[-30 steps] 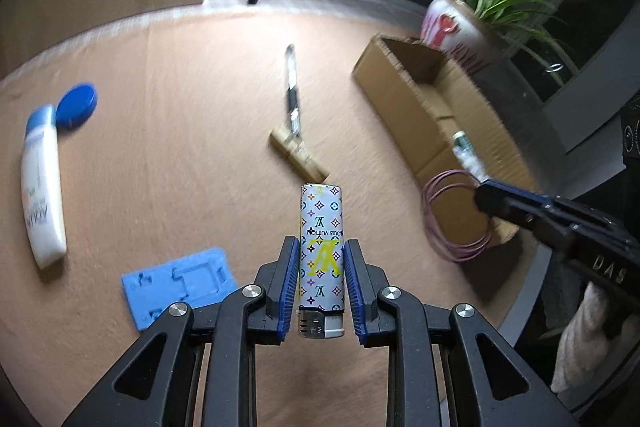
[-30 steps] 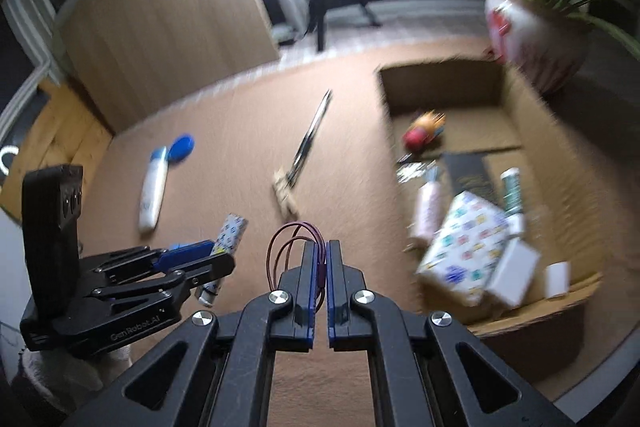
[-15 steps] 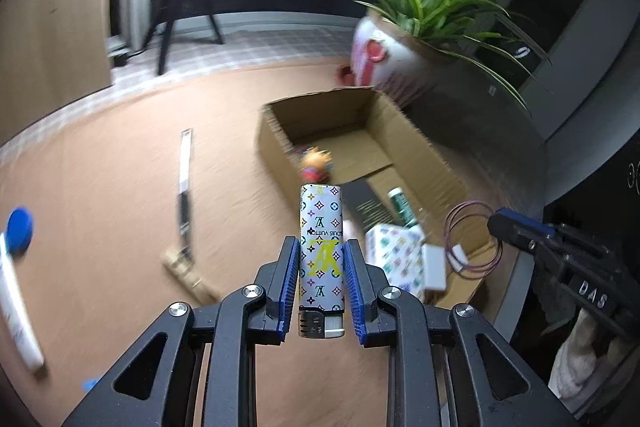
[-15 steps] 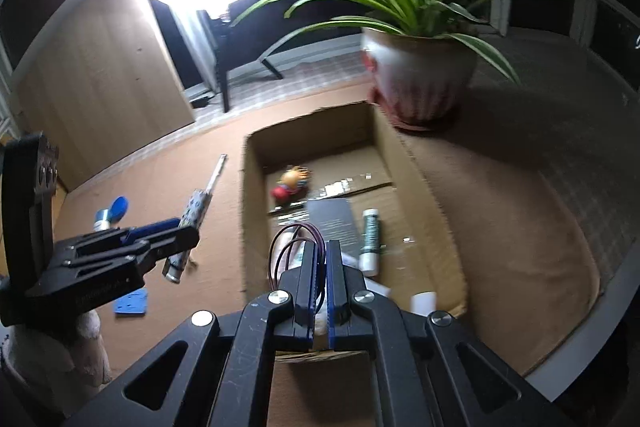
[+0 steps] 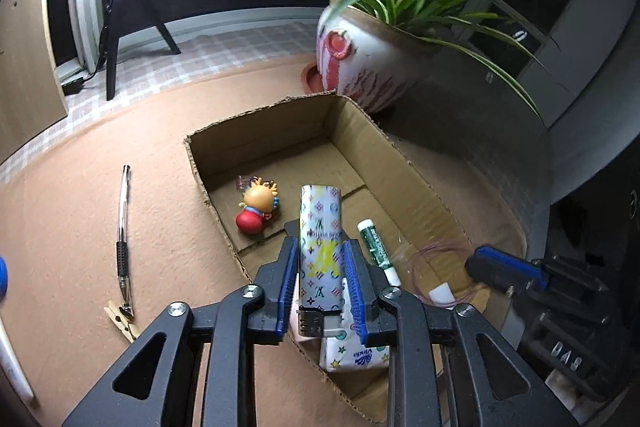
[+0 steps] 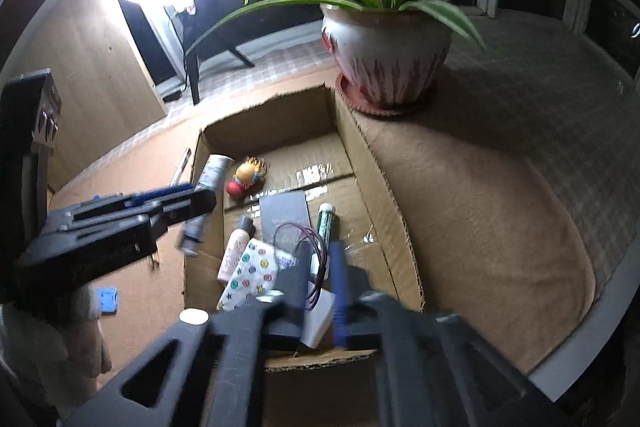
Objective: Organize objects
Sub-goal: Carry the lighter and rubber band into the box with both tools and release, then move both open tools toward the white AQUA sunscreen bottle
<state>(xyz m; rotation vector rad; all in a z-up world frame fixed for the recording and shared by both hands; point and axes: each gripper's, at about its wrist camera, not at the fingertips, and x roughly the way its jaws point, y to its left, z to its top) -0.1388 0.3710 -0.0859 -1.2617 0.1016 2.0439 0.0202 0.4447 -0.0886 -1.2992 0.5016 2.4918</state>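
While both tongs hang over the cardboard box (image 5: 404,163), the left tongs (image 5: 320,281) are opening around the patterned lighter (image 5: 320,247), and the right tongs (image 6: 318,291) are opening, cable loop (image 6: 308,239) between them.

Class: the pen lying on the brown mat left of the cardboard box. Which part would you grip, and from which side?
Grip the pen at its black rubber grip section, coming from above with fingers across its width. It lies flat and long, clear of the cardboard box; its tip touches the wooden clothespin.
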